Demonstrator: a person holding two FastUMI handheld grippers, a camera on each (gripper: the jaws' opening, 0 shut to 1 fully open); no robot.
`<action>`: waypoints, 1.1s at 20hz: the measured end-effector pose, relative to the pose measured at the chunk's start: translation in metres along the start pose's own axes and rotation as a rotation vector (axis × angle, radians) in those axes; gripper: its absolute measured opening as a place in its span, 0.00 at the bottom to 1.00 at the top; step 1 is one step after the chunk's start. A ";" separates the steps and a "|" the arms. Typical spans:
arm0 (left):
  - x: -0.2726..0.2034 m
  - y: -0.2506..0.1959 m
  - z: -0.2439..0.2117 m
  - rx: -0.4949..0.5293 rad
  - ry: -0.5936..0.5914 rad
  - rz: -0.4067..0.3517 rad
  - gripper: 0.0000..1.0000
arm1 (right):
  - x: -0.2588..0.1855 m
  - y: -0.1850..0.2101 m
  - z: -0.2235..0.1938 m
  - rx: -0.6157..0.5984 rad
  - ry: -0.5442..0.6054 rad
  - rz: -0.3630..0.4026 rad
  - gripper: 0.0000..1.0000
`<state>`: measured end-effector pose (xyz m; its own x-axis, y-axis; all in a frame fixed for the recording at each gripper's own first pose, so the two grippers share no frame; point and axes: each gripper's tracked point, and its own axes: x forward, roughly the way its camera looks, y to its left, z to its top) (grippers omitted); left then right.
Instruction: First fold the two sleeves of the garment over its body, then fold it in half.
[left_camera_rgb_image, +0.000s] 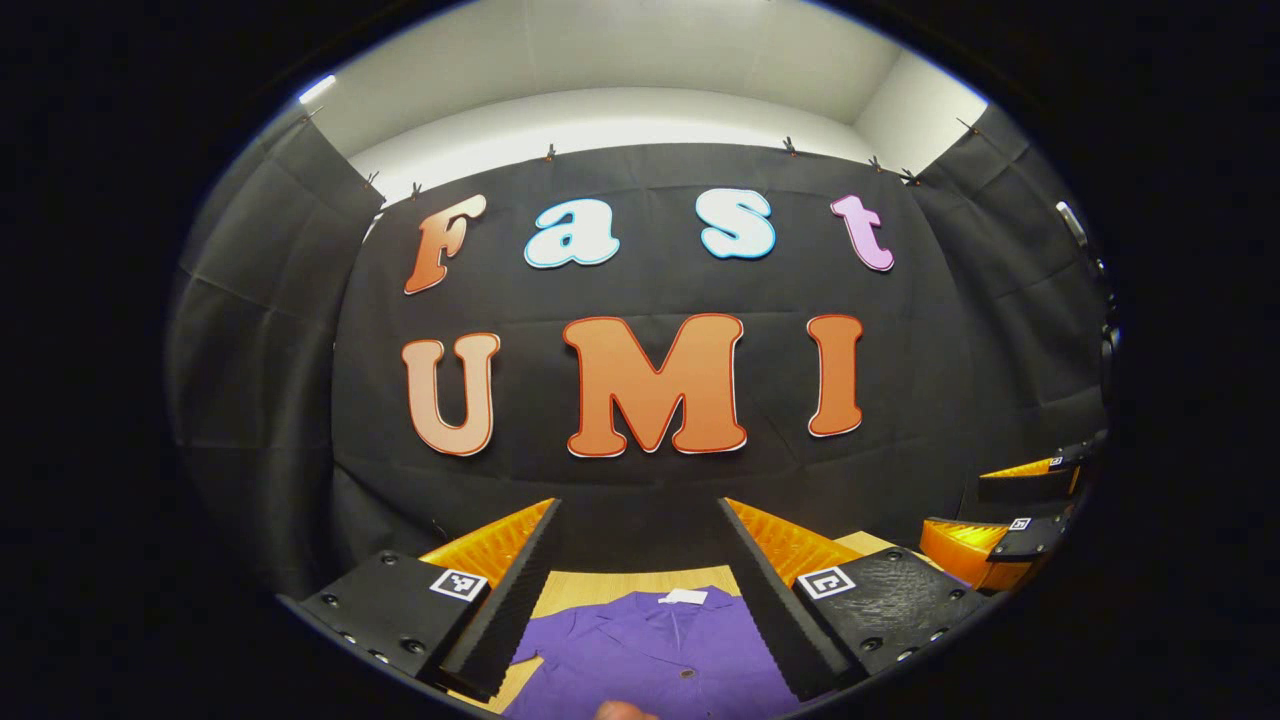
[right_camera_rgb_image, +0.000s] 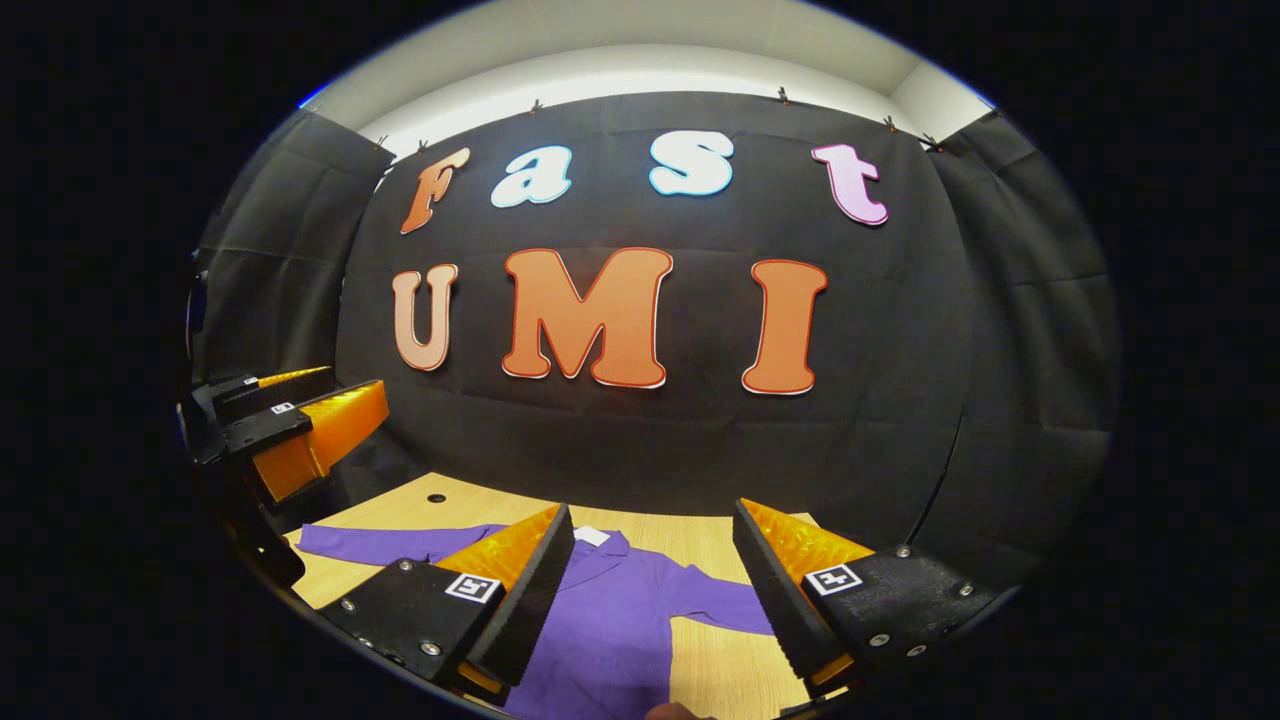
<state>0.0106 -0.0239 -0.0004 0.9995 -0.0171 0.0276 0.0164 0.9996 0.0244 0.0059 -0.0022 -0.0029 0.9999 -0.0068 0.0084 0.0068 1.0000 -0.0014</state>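
Black cloth walls close the booth on three sides, with a pale ceiling strip above and a light wooden table (right_camera_rgb_image: 720, 560) below. Purple shirt (right_camera_rgb_image: 620, 620) lies flat on the table, collar and white neck label (right_camera_rgb_image: 592, 537) toward the back wall, both sleeves spread out to the sides, none folded. One sleeve (right_camera_rgb_image: 370, 543) runs toward the left of the right gripper view, the other sleeve (right_camera_rgb_image: 725, 607) angles off to the right there. Left gripper (left_camera_rgb_image: 640, 590) hangs above the shirt near the collar, jaws wide apart, holding nothing; shirt front with a button shows between its fingers. Right gripper (right_camera_rgb_image: 650, 590) also hovers over the shirt, jaws wide, nothing between them, not touching the fabric. Left gripper view catches the right gripper at its right edge, raised off the table; right gripper view catches the left gripper at its left edge, above the sleeve end. Small dark hole (right_camera_rgb_image: 436, 497) sits in the tabletop behind that sleeve.
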 end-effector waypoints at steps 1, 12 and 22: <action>0.001 0.001 0.000 0.002 -0.003 -0.001 0.96 | 0.001 -0.001 0.000 0.006 0.001 -0.002 0.95; 0.000 0.011 -0.002 0.012 -0.005 0.014 0.98 | 0.015 -0.069 -0.048 0.037 0.103 -0.148 0.95; -0.002 0.025 0.004 0.063 -0.005 0.071 0.98 | 0.038 -0.222 -0.146 0.085 0.383 -0.453 0.95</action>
<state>0.0087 0.0009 0.0045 0.9979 0.0533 0.0367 -0.0563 0.9948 0.0852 0.0440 -0.2250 -0.1481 0.8294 -0.4168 -0.3721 0.4485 0.8938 -0.0015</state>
